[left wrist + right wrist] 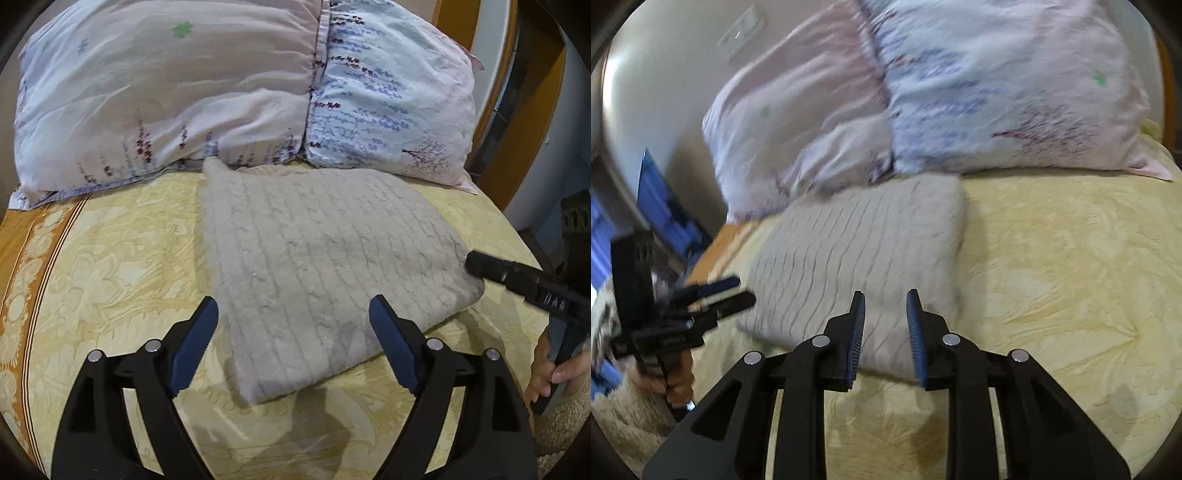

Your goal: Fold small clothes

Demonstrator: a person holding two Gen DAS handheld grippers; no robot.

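Grey knit sweater [325,266] sits folded at frame centre on the yellow bed [110,266], just below the pillow [221,92]. My left jaws [293,345] are spread wide and empty over its near edge. My right jaws [885,336] are narrowly parted, pinching nothing. The sweater looks soft, light and floppy; best pinched at a corner or folded edge.

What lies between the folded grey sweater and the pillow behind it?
Nothing: the folded grey sweater reaches the pillow at its far edge, with no bedspread visible between them there; both wrist views show it.
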